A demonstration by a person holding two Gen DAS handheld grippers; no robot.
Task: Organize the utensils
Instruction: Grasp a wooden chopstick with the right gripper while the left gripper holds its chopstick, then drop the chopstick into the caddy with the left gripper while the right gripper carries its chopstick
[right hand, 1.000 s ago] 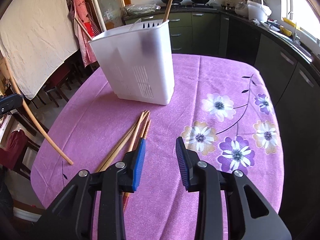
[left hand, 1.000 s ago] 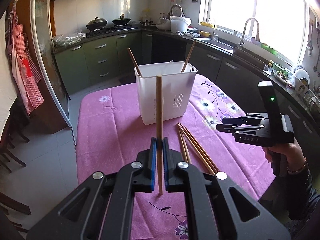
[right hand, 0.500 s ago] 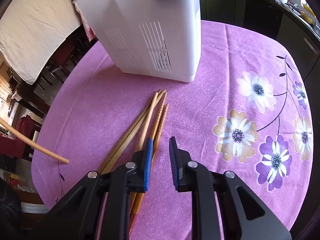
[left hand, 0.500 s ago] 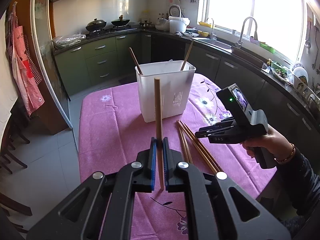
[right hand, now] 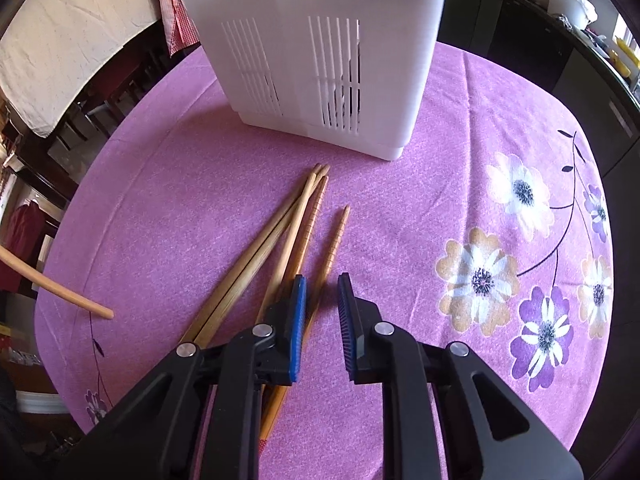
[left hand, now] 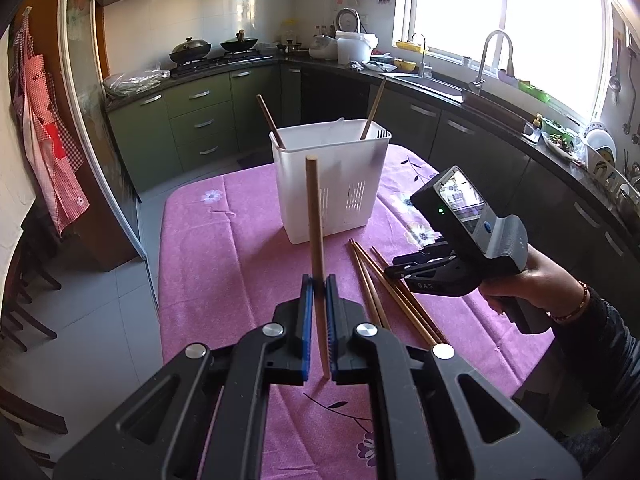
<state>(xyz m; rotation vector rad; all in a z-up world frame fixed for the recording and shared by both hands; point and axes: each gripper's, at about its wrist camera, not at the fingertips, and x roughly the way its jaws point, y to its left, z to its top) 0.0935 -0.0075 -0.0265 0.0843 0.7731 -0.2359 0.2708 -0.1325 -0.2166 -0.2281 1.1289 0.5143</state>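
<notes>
Clamping one chopstick [left hand: 316,236] upright betw. its blue pads, the left gripper [left hand: 319,292] hangs over the purple tablecloth [left hand: 224,264]. Right gripper [right hand: 322,300], tilted down over the loose chopsticks [right hand: 272,248] on the cloth, has just been closing; its jaws are narrowed w/ a gap left, one chopstick lying under that gap, pads not pressing it. White utensil holder [left hand: 332,184] stands just beyond the pile w/ two chopsticks [left hand: 372,108] leaning inside.
</notes>
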